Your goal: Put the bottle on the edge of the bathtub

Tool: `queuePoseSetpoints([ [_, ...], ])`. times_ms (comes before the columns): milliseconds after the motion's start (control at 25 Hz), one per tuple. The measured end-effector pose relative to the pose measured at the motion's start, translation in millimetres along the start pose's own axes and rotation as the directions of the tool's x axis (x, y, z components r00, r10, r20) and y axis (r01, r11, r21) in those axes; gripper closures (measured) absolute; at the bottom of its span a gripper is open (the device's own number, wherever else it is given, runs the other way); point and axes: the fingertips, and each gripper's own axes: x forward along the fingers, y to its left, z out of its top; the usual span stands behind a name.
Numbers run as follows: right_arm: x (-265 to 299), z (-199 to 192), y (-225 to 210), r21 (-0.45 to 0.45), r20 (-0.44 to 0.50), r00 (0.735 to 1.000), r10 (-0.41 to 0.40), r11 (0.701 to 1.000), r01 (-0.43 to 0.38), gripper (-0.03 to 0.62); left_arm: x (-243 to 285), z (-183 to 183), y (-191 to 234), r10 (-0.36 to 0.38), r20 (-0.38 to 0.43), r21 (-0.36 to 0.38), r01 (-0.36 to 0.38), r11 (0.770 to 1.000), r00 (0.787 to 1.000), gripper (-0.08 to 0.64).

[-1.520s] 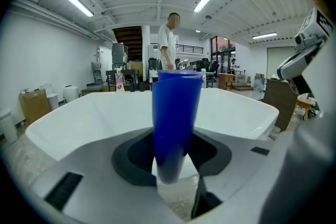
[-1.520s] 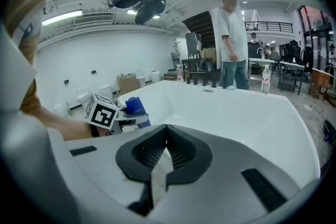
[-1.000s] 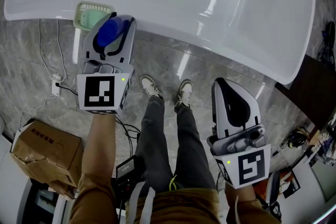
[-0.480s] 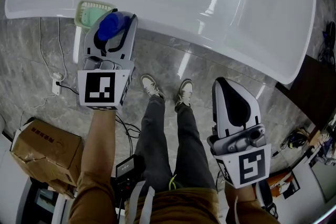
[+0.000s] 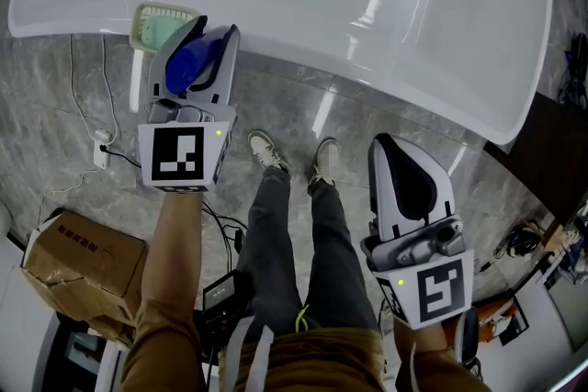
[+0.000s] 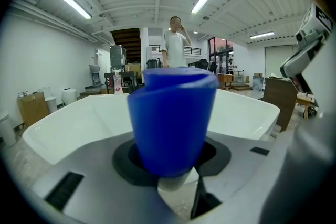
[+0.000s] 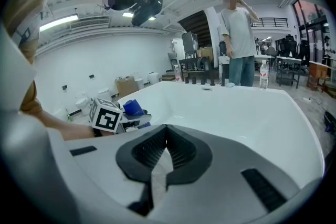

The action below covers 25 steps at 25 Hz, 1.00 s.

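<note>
While our left gripper (image 5: 213, 32) has its jaws clamped on the blue bottle (image 5: 188, 61), having just closed a little tighter on it, the bottle's long axis stands nearly upright across them. Our right gripper (image 5: 390, 145) hangs at about four o'clock from the left one. Its ribbed black pads are pressed together on nothing, so we judge that the left hand alone can do the placing.

The bottle looks like smooth, opaque plastic, a round body that widens toward the top. A pale stub shows beneath it, and we cannot tell whether that is a cap.

The relation that matters is short and simple. In the head view the near edge of the bathtub (image 5: 303, 50) lies at twelve o'clock from the bottle, just beyond the jaw tips. We judge the bottle to be near that rim and not yet resting on it.

The rim is white, glossy and rounded, and it curves down into a deep, smooth basin. We therefore expect a slippery ledge, so the bottle's base should land flat on it.

At about eleven o'clock from the bottle lies a pale green slotted dish (image 5: 161, 21). We cannot say whether it rests on the rim or beside it. Under us the floor (image 5: 73, 106) is grey, veined and polished.

Farther off, past the tub at twelve o'clock in the left gripper view, a person (image 6: 176, 42) stands in a white-walled hall.
</note>
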Motion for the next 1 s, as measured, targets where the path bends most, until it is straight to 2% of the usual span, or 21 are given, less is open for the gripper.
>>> queuePoseSetpoints([
  [280, -2, -3, -3, 0.01, -0.007, 1.0, -0.008, 1.0, 0.008, 0.588, 6, 2, 0, 0.001, -0.023, -0.002, -0.001, 1.0, 1.0, 0.413],
  [720, 1, -1, -6, 0.01, -0.008, 1.0, -0.004, 1.0, 0.004, 0.588, 10, 5, -2, -0.014, 0.012, -0.001, 0.014, 1.0, 1.0, 0.414],
  [1000, 3, -1, -1, 0.007, -0.009, 1.0, 0.008, 1.0, -0.008, 0.588, 17, 3, -3, -0.035, -0.014, 0.007, 0.035, 0.999, 0.999, 0.413],
])
